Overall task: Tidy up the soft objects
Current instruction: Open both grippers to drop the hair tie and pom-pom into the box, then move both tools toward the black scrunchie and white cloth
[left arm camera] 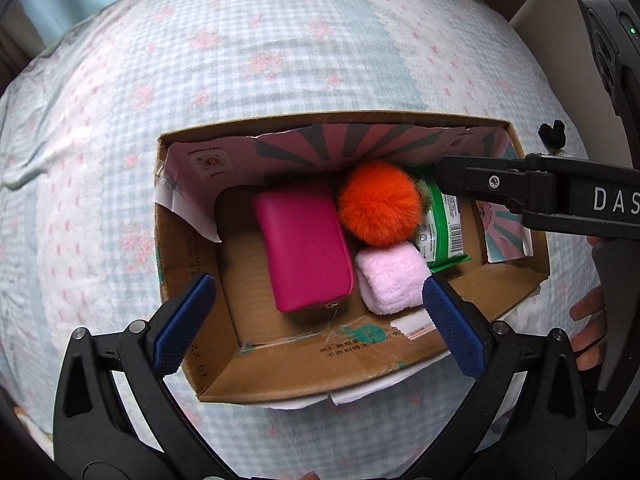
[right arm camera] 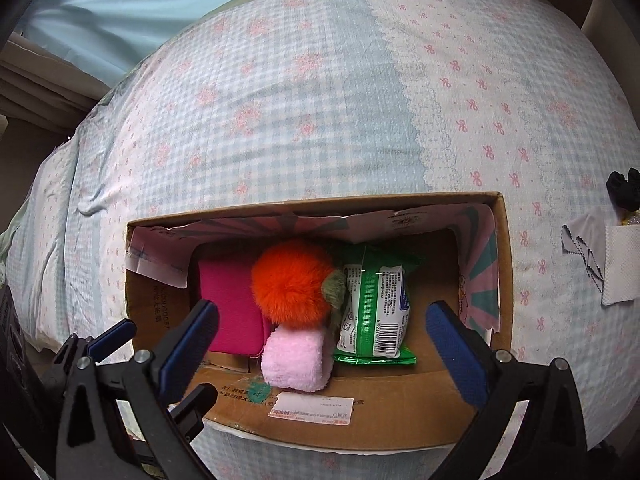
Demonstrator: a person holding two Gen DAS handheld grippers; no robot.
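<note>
Blue-padded fingers: left gripper [left arm camera: 314,318] spread wide, empty; right gripper [right arm camera: 322,344] likewise released, holding nothing.
Pink plush block [right arm camera: 295,361]: nearest in the box, touching the orange pompom [right arm camera: 292,280]; likely feather-light and squashy, so pinch its flat sides.
Magenta pouch [left arm camera: 304,246]: lying flat at left, probably smooth, firmer.
Green wipes pack [right arm camera: 376,310]: crinkly, slippery-looking.
Cardboard box [left arm camera: 280,376]: on the bed [left arm camera: 280,48].

Both wrist cameras are looking steeply down, close in, past their own blue pads into the same cardboard box [left arm camera: 280,376] [right arm camera: 505,264] on the bed [left arm camera: 248,60] [right arm camera: 320,112], the left one sitting further left.
</note>
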